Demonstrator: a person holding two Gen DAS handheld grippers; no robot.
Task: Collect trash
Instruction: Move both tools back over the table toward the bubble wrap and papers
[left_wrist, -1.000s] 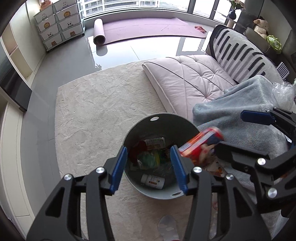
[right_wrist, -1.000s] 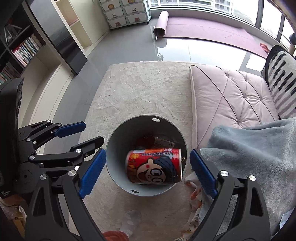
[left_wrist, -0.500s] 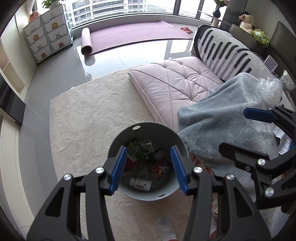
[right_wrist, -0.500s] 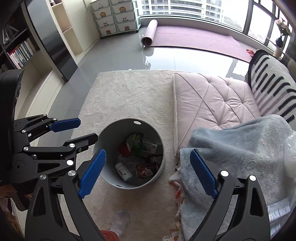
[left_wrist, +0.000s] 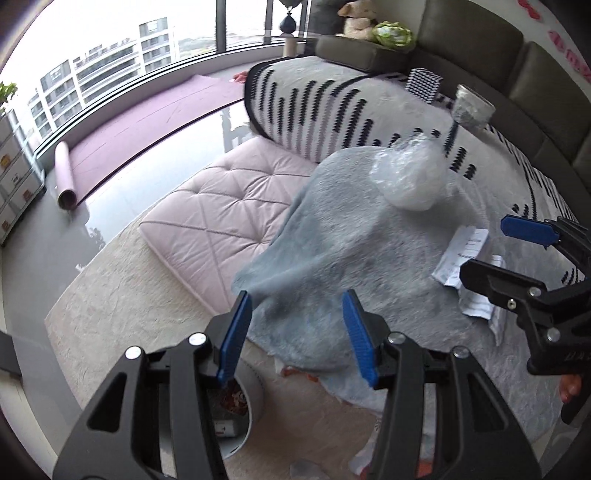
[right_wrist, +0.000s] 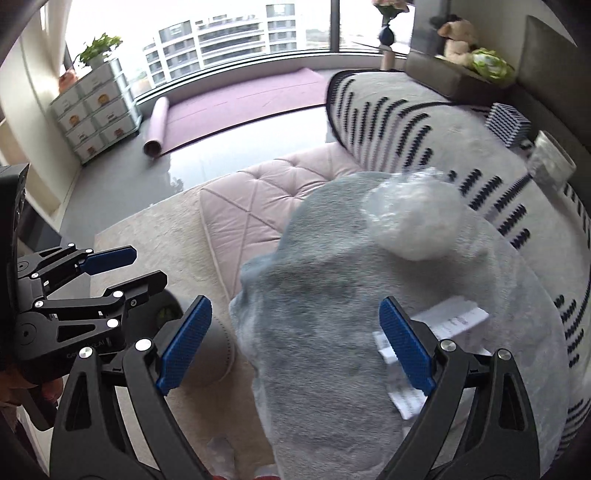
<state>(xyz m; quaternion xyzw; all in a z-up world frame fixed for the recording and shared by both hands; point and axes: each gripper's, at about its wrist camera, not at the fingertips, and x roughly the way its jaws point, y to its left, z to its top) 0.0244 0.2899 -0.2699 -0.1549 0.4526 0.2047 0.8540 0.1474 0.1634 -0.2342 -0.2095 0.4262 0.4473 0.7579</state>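
Observation:
My left gripper (left_wrist: 297, 334) is open and empty above the edge of a grey fleece blanket (left_wrist: 332, 254). My right gripper (right_wrist: 295, 345) is open and empty over the same blanket (right_wrist: 332, 314). A crumpled clear plastic bag (left_wrist: 410, 177) lies on the blanket, ahead of both grippers; it shows in the right wrist view (right_wrist: 410, 225) too. White paper slips (left_wrist: 461, 254) lie to the right, beside my right gripper's right finger (right_wrist: 443, 325). The grey trash bin (left_wrist: 243, 402) with trash inside sits low behind my left finger.
A pink tufted cushion (left_wrist: 218, 218) lies on the beige rug (left_wrist: 110, 295). A striped cover (left_wrist: 332, 96) drapes the sofa. A rolled purple mat (right_wrist: 155, 125) lies by the window, and white drawers (right_wrist: 96, 107) stand there.
The red can dropped from my right gripper into the bin. Both grippers then swung up and right from the bin toward the blanket, plastic bag and paper.

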